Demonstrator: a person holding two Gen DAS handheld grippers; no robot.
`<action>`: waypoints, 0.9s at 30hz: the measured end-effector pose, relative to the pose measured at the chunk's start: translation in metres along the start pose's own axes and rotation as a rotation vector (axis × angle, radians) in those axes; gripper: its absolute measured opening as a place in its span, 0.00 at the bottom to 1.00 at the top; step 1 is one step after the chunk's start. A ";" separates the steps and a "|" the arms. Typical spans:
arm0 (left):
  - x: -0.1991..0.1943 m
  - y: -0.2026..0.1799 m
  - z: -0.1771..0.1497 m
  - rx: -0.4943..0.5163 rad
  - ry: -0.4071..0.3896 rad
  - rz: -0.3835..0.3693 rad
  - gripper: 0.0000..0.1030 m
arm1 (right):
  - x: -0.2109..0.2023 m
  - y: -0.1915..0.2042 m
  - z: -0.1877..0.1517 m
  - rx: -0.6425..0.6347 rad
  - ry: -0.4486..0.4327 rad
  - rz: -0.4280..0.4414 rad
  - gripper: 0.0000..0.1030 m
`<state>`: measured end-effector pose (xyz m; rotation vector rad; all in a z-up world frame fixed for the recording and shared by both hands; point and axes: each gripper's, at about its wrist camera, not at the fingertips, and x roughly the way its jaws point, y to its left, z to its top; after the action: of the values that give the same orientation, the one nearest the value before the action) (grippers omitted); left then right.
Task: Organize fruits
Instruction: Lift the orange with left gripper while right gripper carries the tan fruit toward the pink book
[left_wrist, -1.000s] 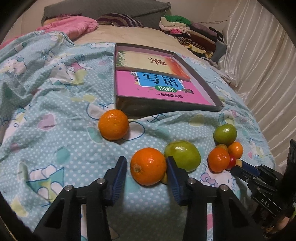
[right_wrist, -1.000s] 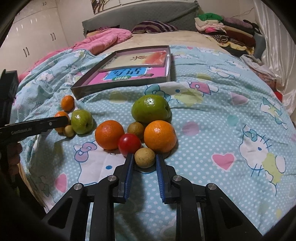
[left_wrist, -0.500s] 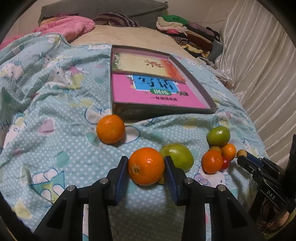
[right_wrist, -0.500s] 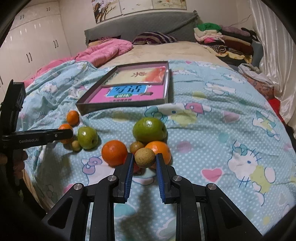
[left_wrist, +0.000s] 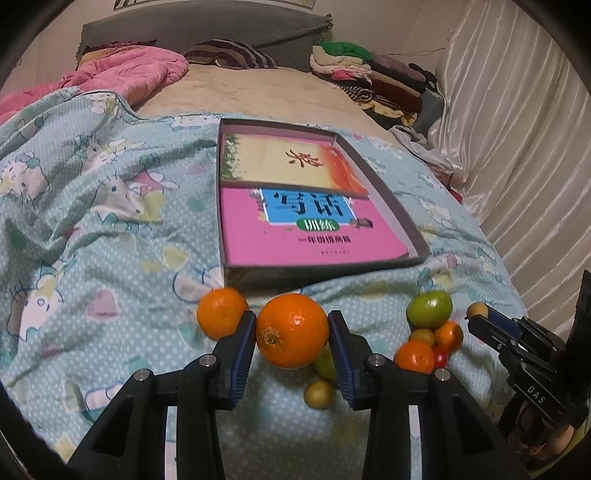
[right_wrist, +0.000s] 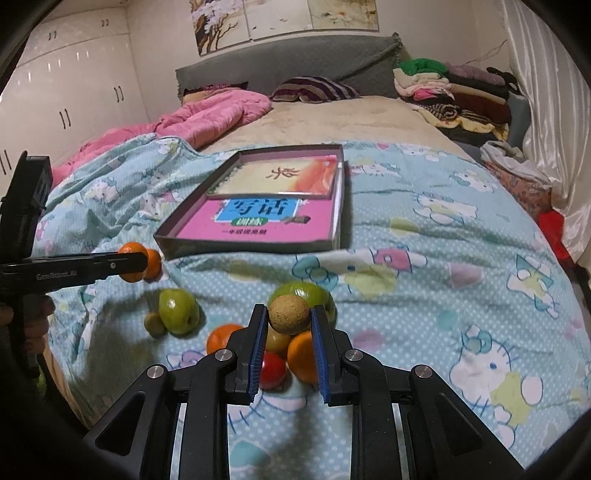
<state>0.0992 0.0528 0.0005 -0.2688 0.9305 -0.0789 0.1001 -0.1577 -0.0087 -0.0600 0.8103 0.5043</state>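
Fruit is gripped by both tongs above the bed.

A large orange (left_wrist: 291, 335) is clamped in the left tongs (left_wrist: 291, 349); a small brown fruit (right_wrist: 289, 314) is pinched in the right tongs (right_wrist: 287, 341), over a red one (right_wrist: 272, 371) seen only there. Farther off, two books (left_wrist: 306, 221) lie in a shallow box (left_wrist: 400, 218).

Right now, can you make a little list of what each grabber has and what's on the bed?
left gripper: shut on orange, lifted off the blanket
right gripper: shut on brown fruit, held above the pile
box: open, on the blanket, holds two books
pile under right gripper: green fruit, two oranges, red fruit
near left gripper: second orange, small brown fruit
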 end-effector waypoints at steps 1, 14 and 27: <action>0.000 0.000 0.002 -0.001 -0.003 0.002 0.39 | 0.001 0.000 0.002 -0.003 -0.003 0.003 0.24; 0.016 0.002 0.029 -0.003 -0.018 0.018 0.39 | 0.027 0.004 0.041 -0.032 -0.026 0.035 0.24; 0.041 -0.003 0.048 0.024 -0.011 0.052 0.38 | 0.059 -0.009 0.065 -0.019 0.008 0.051 0.24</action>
<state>0.1623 0.0523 -0.0034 -0.2222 0.9246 -0.0406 0.1823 -0.1261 -0.0060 -0.0591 0.8170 0.5599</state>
